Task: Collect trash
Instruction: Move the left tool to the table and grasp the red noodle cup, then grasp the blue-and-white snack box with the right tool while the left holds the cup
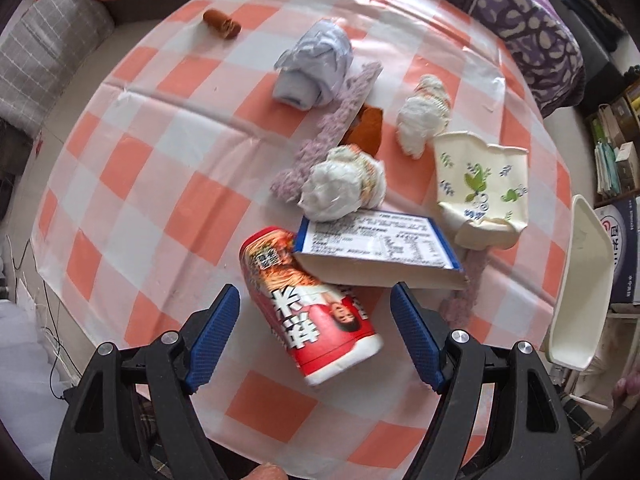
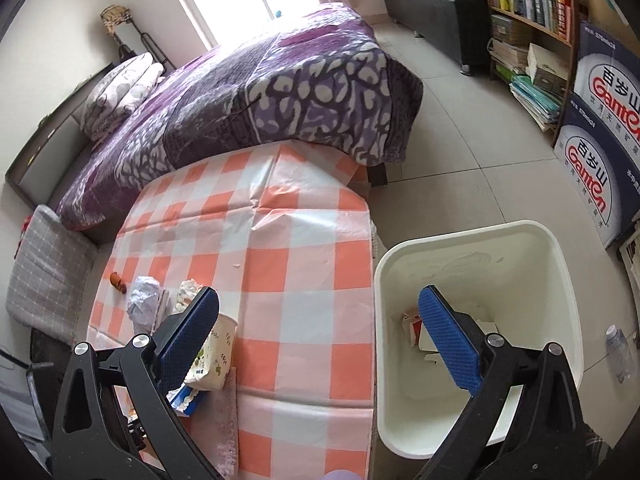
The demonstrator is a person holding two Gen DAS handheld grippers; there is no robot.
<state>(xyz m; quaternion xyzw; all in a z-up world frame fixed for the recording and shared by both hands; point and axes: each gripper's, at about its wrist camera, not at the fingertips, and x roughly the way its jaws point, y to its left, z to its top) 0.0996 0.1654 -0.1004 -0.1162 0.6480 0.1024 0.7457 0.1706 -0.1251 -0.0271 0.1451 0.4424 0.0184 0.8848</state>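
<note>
Left hand-held gripper (image 1: 315, 334) spread w/ red cup (image 1: 308, 304) between pads, untouched, on checked counter (image 1: 132, 184), right hand-held gripper (image 2: 320, 338) spread, empty, near white bin (image 2: 560, 280).

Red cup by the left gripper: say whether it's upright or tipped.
Tipped. The red cup lies on its side on the tablecloth, beneath the box.

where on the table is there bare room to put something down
The checked cloth is bare left of the red cup, and between the floral carton and the white bin. It is crowded around the blue-edged box and crumpled wads.
</note>
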